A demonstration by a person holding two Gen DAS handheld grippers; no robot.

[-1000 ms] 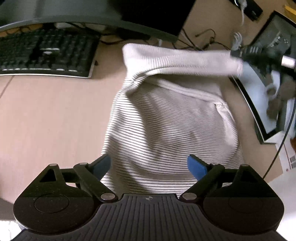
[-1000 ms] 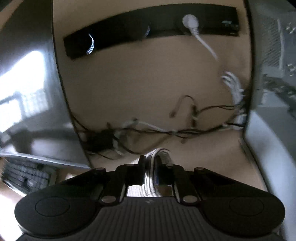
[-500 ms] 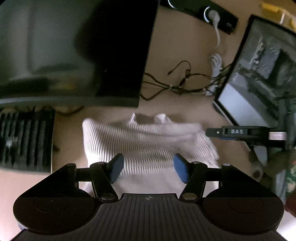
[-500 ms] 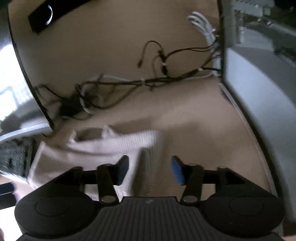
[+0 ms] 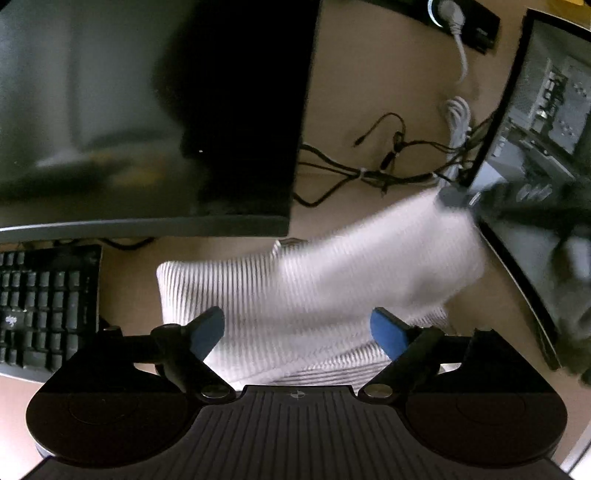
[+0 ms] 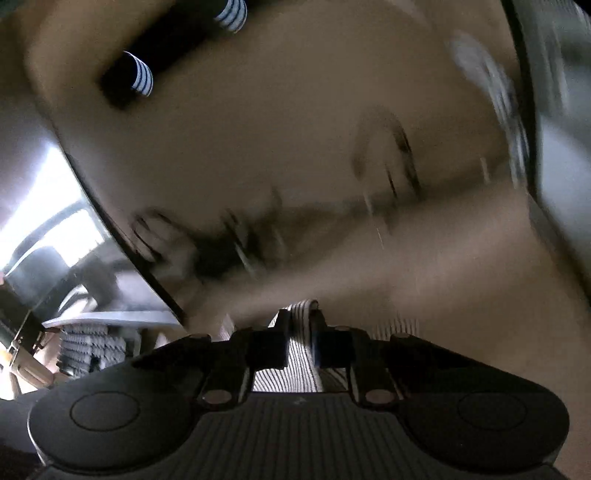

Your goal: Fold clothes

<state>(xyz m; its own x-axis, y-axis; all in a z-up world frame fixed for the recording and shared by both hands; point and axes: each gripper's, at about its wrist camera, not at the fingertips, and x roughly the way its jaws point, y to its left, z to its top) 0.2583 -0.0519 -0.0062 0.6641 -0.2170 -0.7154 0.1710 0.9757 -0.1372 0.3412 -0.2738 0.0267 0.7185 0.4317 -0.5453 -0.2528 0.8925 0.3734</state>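
A white garment with thin dark stripes [image 5: 258, 288] lies bunched on the tan desk below the monitor. My left gripper [image 5: 297, 325] hovers over its near part. Its jaws are opening wide and the blue pads [image 5: 207, 332] press on nothing. My right gripper [image 6: 300, 321] has its jaws closing tight on a fold of the striped garment [image 6: 295, 362]. In the left wrist view that right gripper [image 5: 454, 195] holds the garment's right corner raised and blurred at the upper right.
A large dark monitor [image 5: 147, 110] overhangs the desk's back left, above a black keyboard [image 5: 40, 306]. Tangled cables [image 5: 369, 170] lie behind the garment. A second dark screen [image 5: 535, 147] stands at the right, and a black power strip [image 5: 461, 14] at the far edge.
The left gripper moved forward over the garment, narrowed, then spread wide again. The right gripper opened, came down to the cloth, shut on its right edge and pulled it up.
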